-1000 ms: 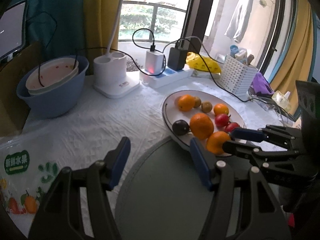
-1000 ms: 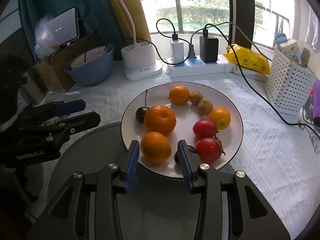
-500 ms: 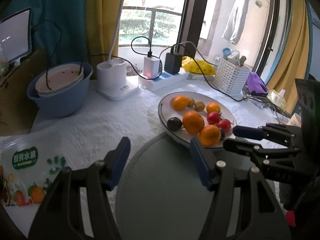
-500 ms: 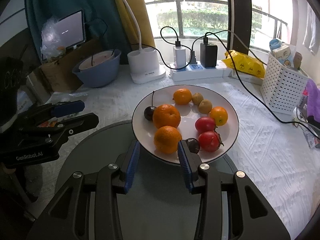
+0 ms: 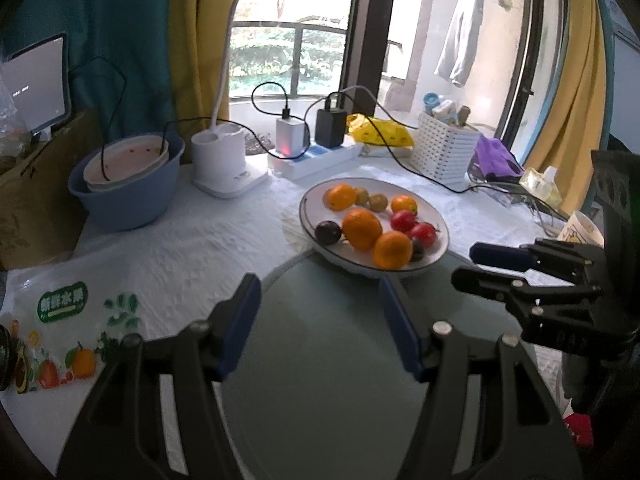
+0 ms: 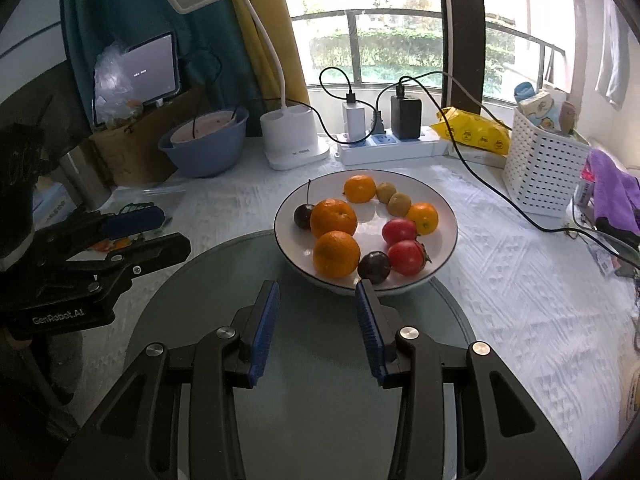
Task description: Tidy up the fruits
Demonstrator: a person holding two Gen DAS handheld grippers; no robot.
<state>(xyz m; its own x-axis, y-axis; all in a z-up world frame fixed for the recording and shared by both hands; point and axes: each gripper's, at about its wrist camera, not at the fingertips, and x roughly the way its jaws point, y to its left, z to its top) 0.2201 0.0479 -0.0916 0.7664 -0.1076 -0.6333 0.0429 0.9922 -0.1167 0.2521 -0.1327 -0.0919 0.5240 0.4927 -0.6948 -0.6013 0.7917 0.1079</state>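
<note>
A white plate (image 6: 370,216) (image 5: 436,220) holds several fruits: a big orange (image 6: 333,217), a second orange (image 6: 336,254), two kiwis (image 6: 399,204), two red tomatoes (image 6: 407,257) and a dark plum (image 6: 373,267). My right gripper (image 6: 318,286) hovers over the grey round glass (image 6: 320,380) just short of the plate's near rim, open and empty. My left gripper (image 5: 318,284) hangs open and empty in front of the plate, further to its left. Each gripper shows in the other's view: the right gripper (image 5: 466,264) and the left gripper (image 6: 172,228).
Behind the plate stand a blue bowl (image 5: 128,196), a white lamp base (image 5: 224,160), a power strip (image 5: 316,156) with chargers and trailing cables, and a white basket (image 6: 540,168). A printed fruit bag (image 5: 68,328) lies at the left on the white cloth.
Both grippers have drawn back from the plate and risen slightly, so the plate looks smaller and farther off. Their jaws have kept the same gap.
</note>
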